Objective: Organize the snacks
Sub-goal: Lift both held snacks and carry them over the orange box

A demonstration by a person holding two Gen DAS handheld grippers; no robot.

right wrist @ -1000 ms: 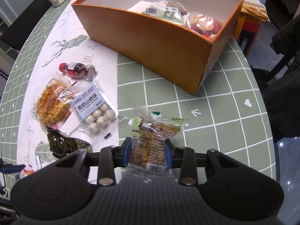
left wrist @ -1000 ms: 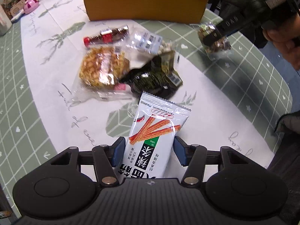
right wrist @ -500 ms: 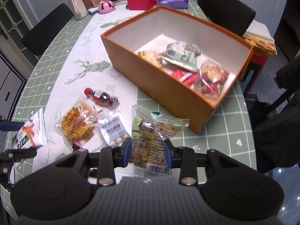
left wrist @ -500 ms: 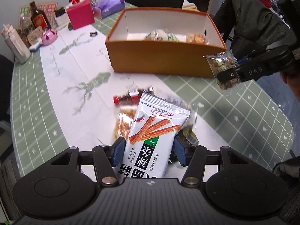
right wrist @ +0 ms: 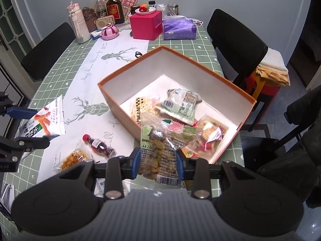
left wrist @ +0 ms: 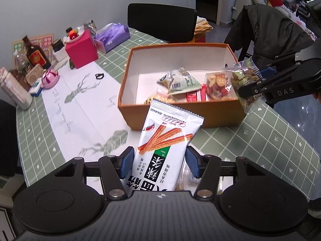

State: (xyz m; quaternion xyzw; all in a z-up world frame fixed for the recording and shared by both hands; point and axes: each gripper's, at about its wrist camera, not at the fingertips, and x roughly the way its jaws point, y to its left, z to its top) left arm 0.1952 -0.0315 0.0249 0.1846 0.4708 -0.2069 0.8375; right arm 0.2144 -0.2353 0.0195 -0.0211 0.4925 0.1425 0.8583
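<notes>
The white snack packet (left wrist: 162, 150) carries orange sticks and a black-and-green label, and stands upright in the left gripper (left wrist: 159, 161), whose blue pads press its two sides; it is held above the table (left wrist: 270, 140), just in front of the orange box (left wrist: 180, 111); the clear bag (right wrist: 160, 152) of brownish pieces is pinched between the pads of the right gripper (right wrist: 158, 163), over the box's near corner; several packets lie inside the box; a small red bottle (right wrist: 99, 145) and a yellow snack (right wrist: 72, 157) rest on the white runner (right wrist: 100, 64).
</notes>
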